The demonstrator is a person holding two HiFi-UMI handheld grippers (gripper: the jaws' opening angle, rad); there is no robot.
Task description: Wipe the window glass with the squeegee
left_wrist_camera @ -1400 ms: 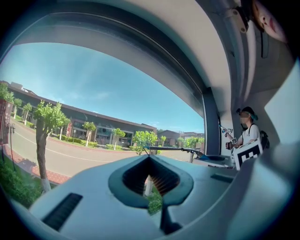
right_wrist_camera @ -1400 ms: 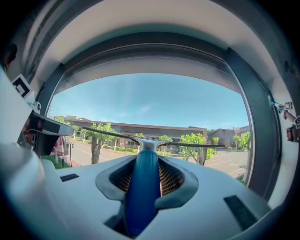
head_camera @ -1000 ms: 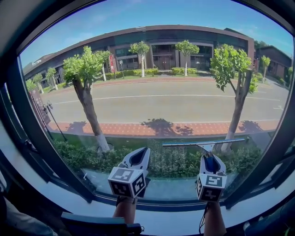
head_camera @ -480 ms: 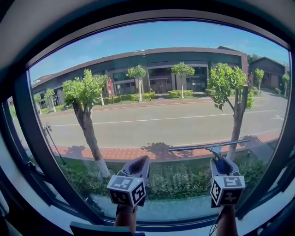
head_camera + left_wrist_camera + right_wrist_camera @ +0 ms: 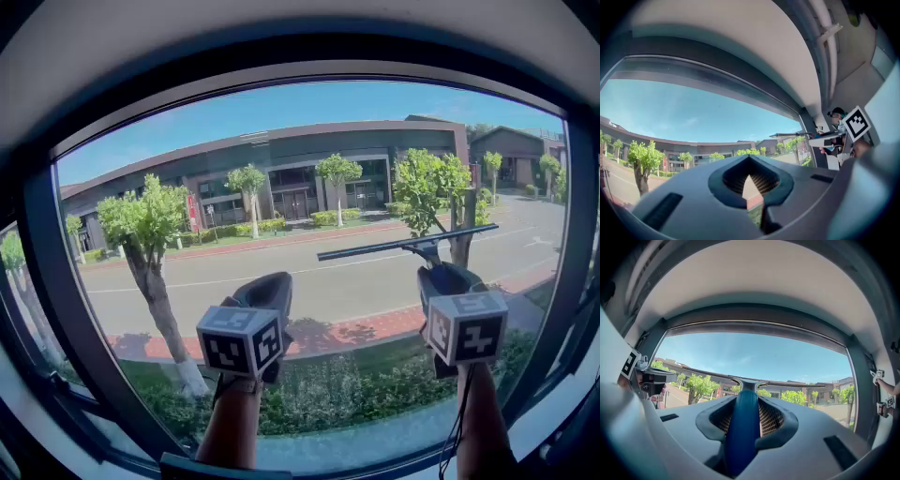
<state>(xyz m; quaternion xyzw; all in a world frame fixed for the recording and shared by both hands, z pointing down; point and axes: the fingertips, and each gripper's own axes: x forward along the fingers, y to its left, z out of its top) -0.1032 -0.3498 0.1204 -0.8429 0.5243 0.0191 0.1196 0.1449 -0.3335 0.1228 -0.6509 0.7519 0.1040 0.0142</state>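
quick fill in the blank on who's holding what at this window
The squeegee is clamped by its ___ handle.
The right gripper grips it; the left gripper holds ___.
Beyond the window glass, leafy ___ line the road.
Missing: blue; nothing; trees.

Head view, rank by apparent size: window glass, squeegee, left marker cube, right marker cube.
1. window glass: fills most of the frame.
2. squeegee: widest span after it, but thin, so it may cover less area than a cube.
3. left cube and right cube: look alike; no ranking.
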